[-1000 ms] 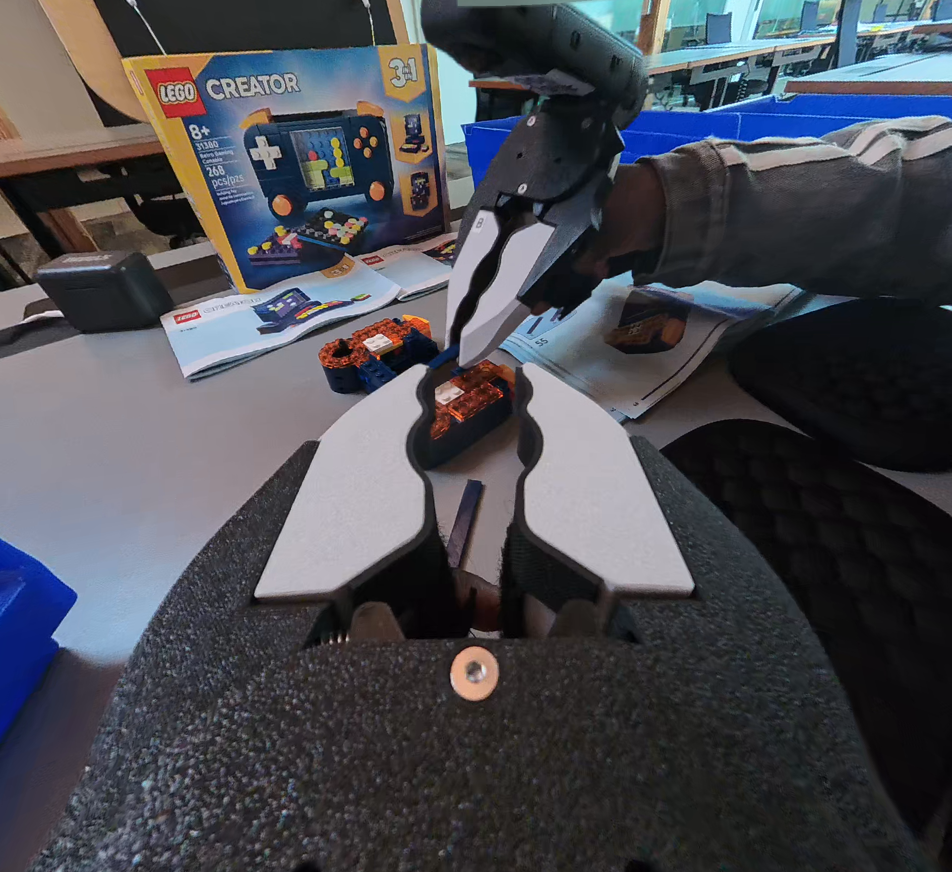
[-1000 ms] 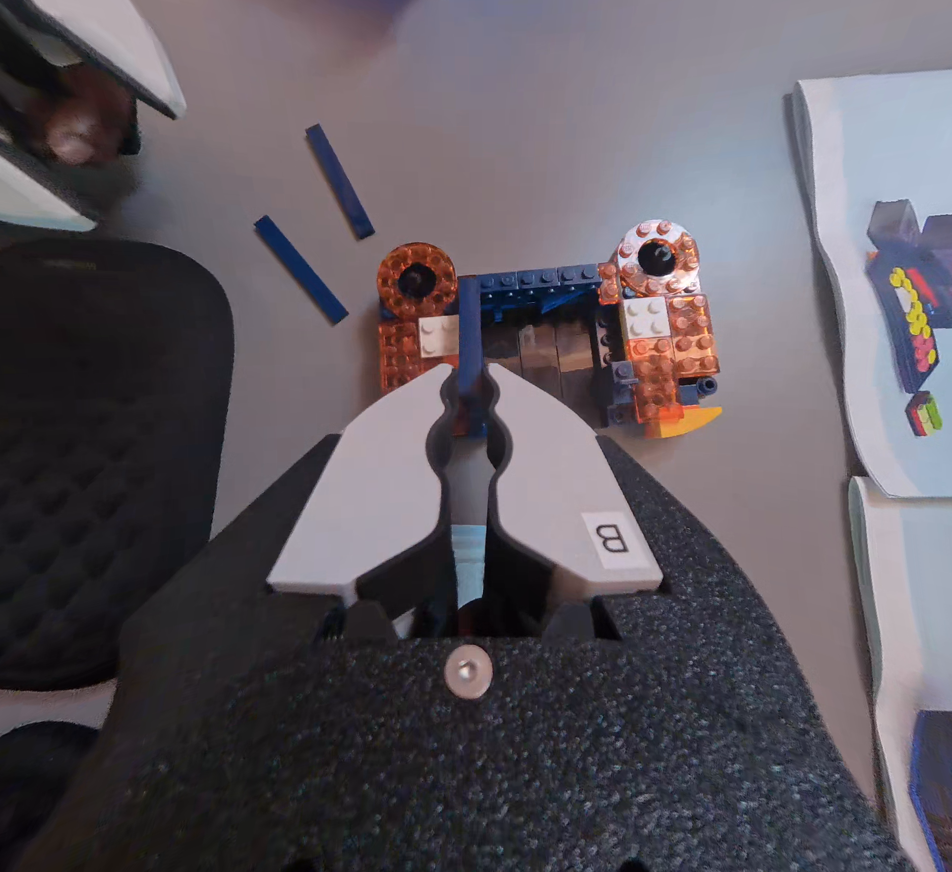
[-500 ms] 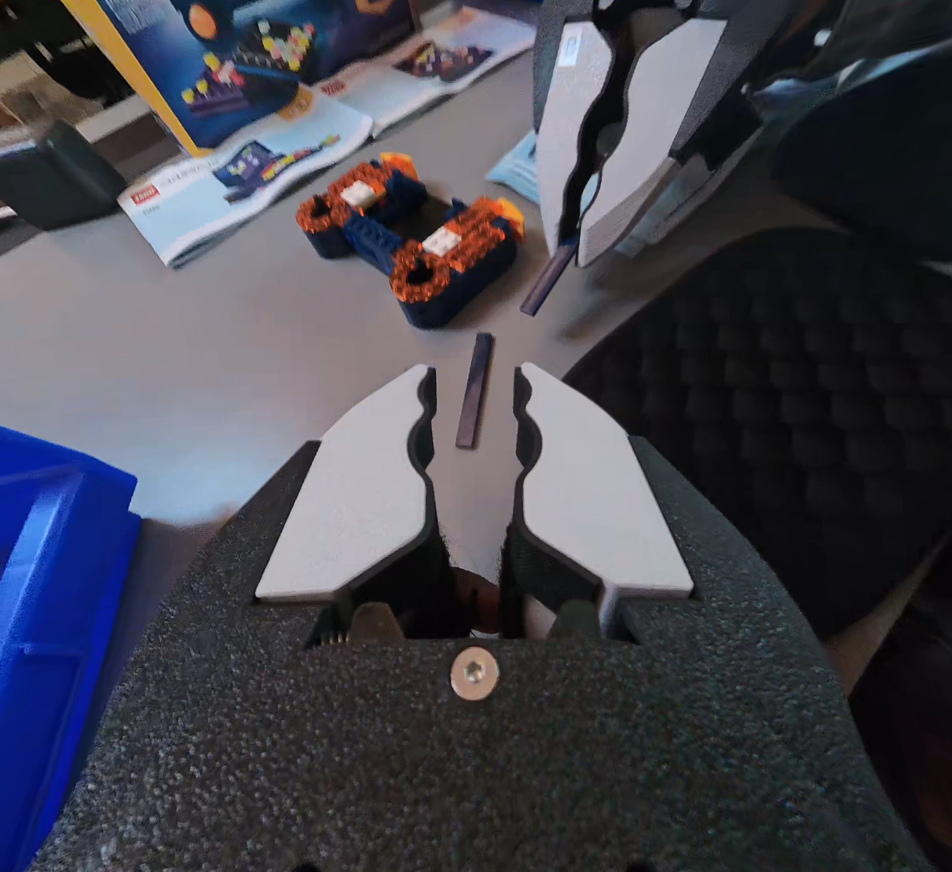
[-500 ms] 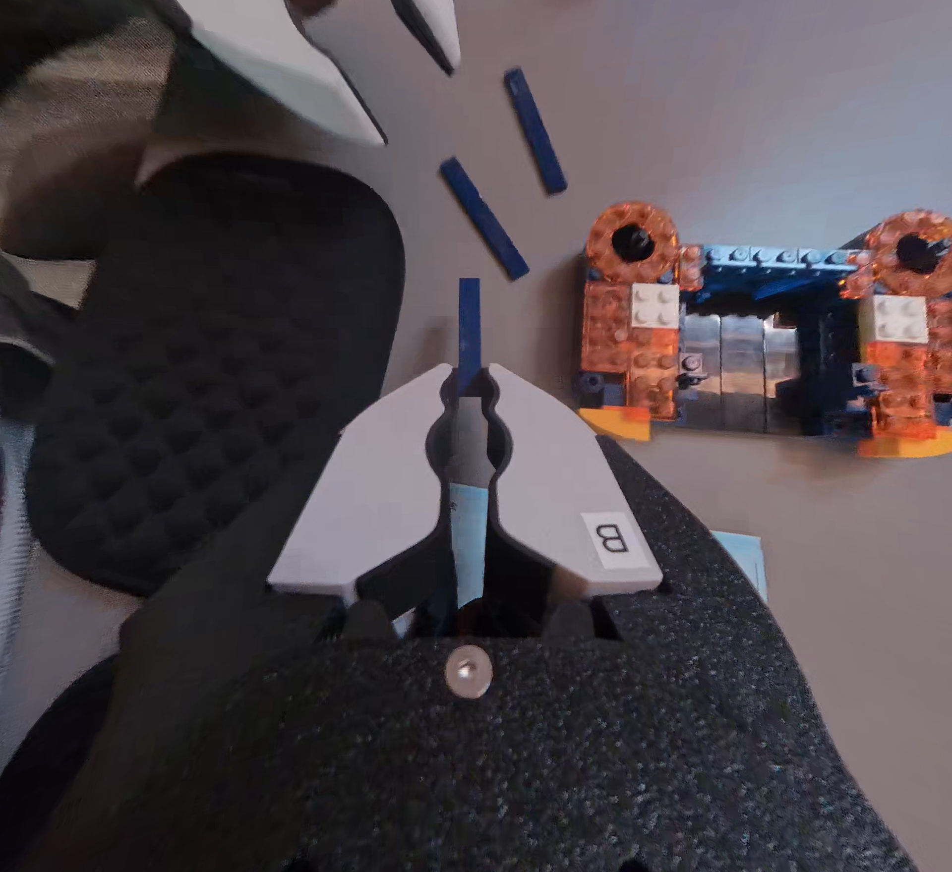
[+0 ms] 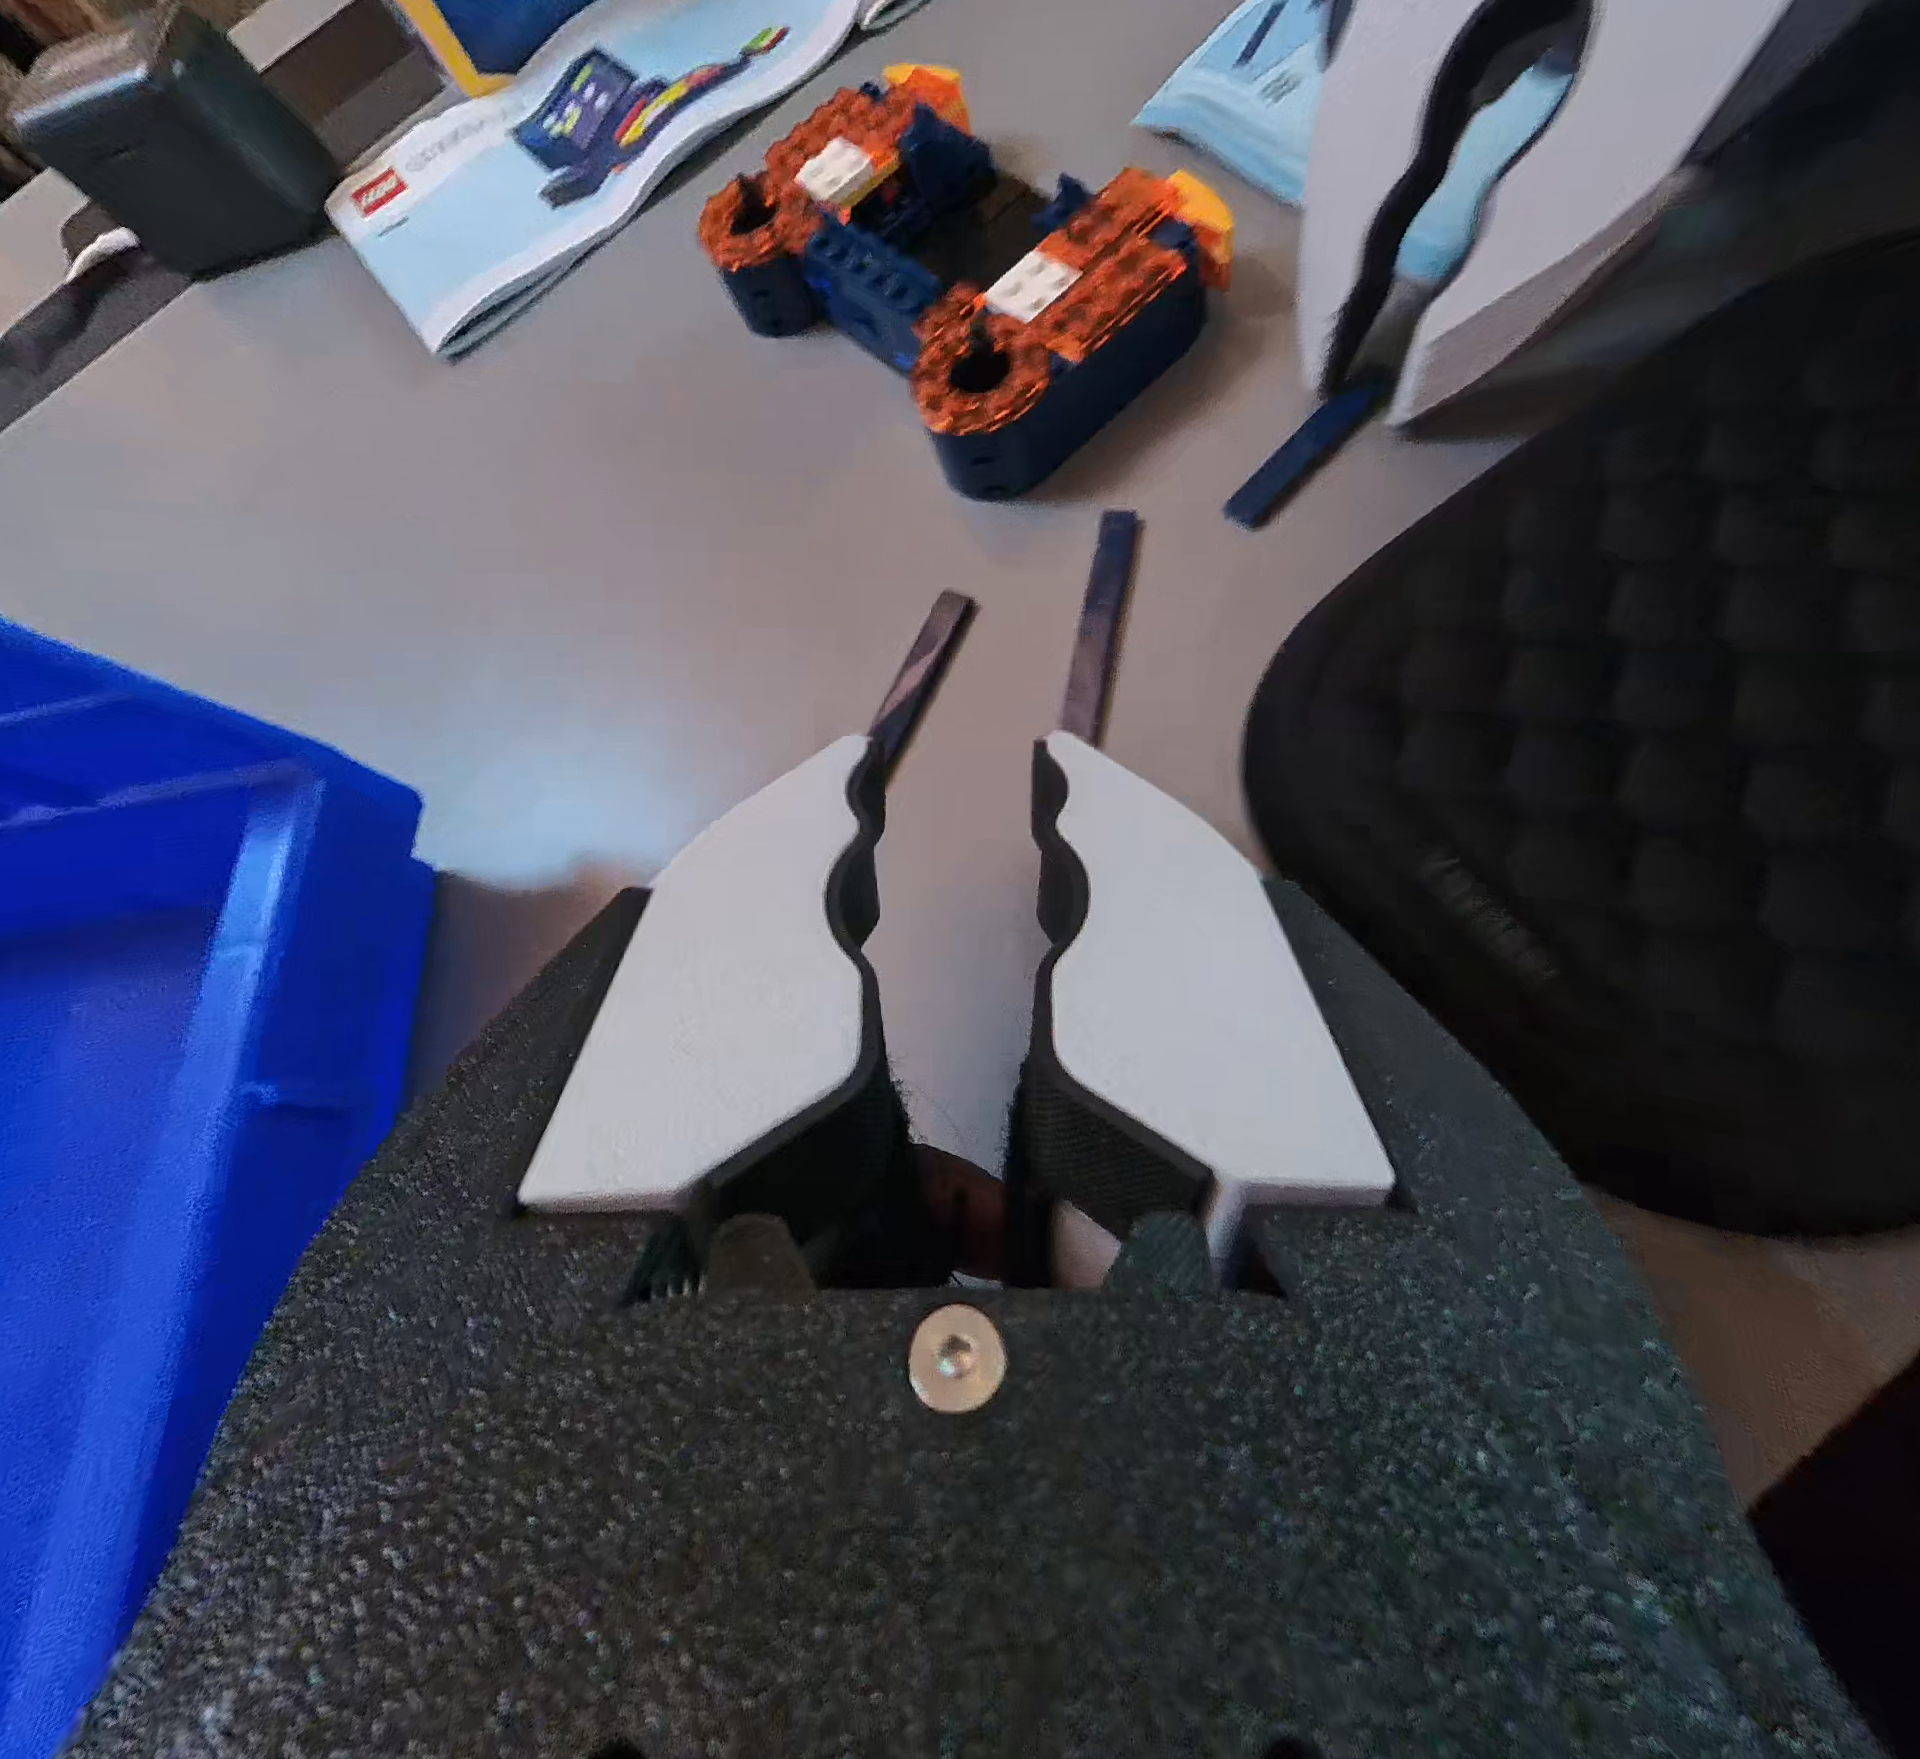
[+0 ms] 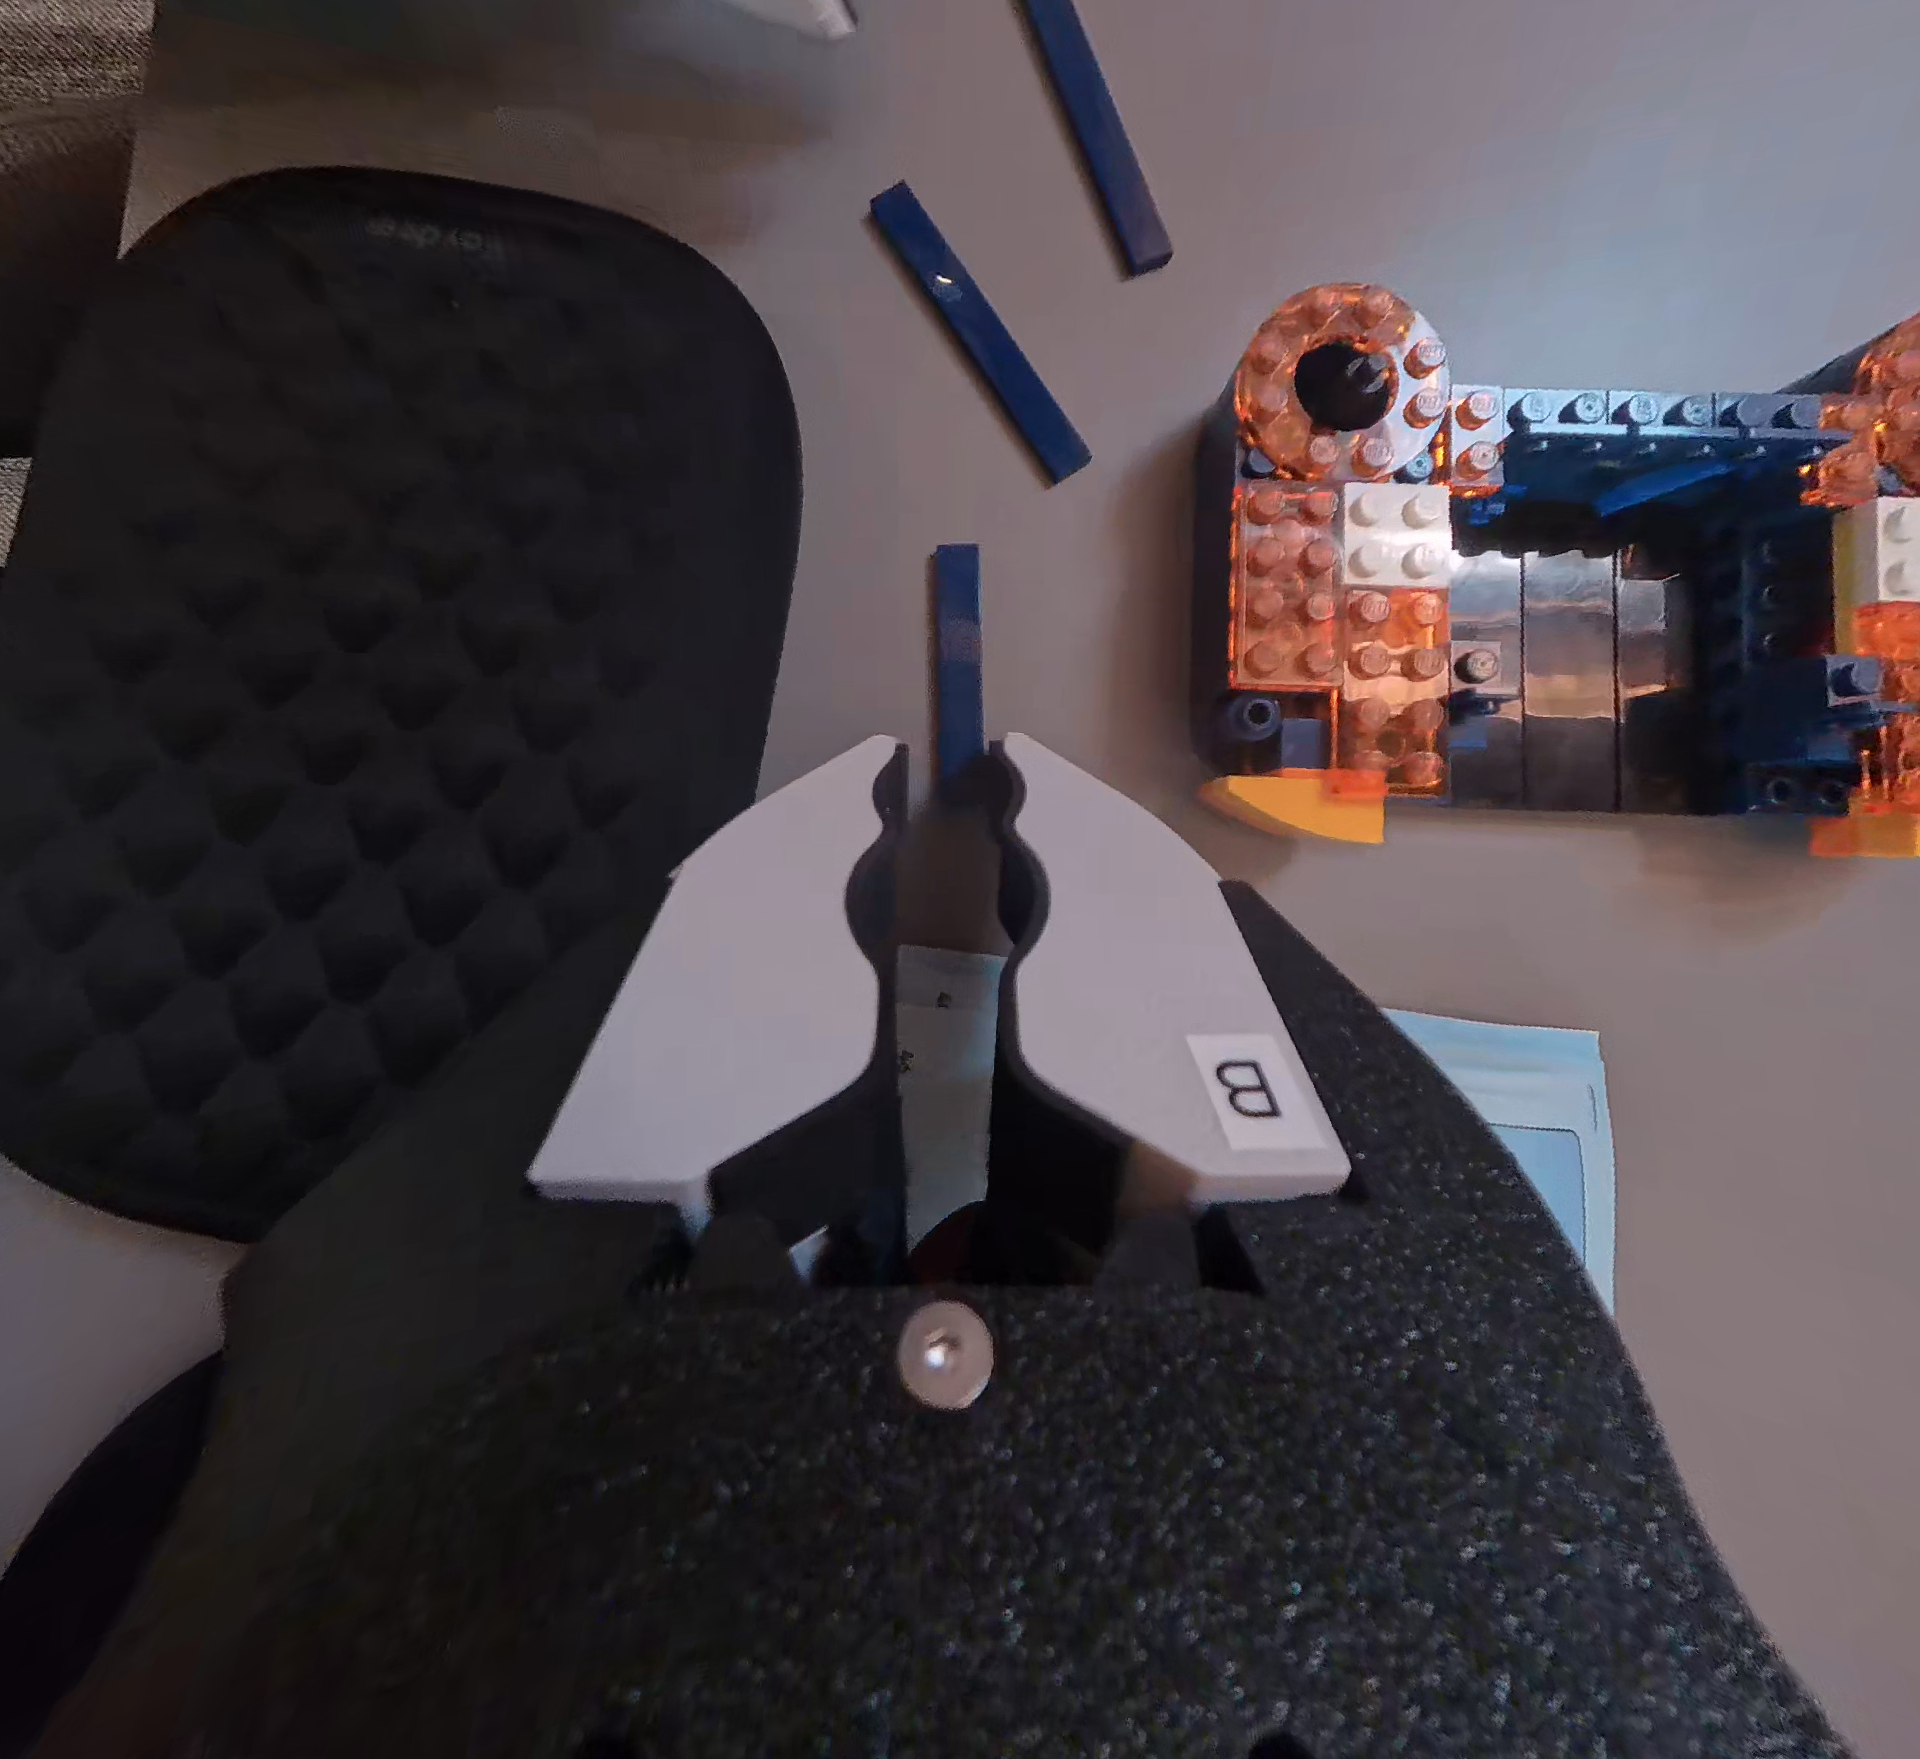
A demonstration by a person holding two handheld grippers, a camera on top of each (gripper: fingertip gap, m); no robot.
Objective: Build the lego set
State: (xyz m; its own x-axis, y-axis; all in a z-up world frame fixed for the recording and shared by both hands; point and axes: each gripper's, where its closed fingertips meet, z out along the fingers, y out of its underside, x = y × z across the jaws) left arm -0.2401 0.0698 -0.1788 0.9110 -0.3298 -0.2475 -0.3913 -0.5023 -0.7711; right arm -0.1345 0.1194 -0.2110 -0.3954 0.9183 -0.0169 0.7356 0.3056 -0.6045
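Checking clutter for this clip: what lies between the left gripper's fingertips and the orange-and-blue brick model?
Two dark blue strips, one and another, lie on the grey table there; the left wrist view shows it.

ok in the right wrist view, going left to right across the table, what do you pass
black padded case → dark blue strip lying at a slant → longer dark blue strip beyond it → orange and blue brick model. A third blue strip sits between the open fingers of the right hand-held gripper.

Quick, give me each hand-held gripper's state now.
Left hand-held gripper: open, holding nothing.
Right hand-held gripper: open; dark blue strip sits between its tips, not clamped.
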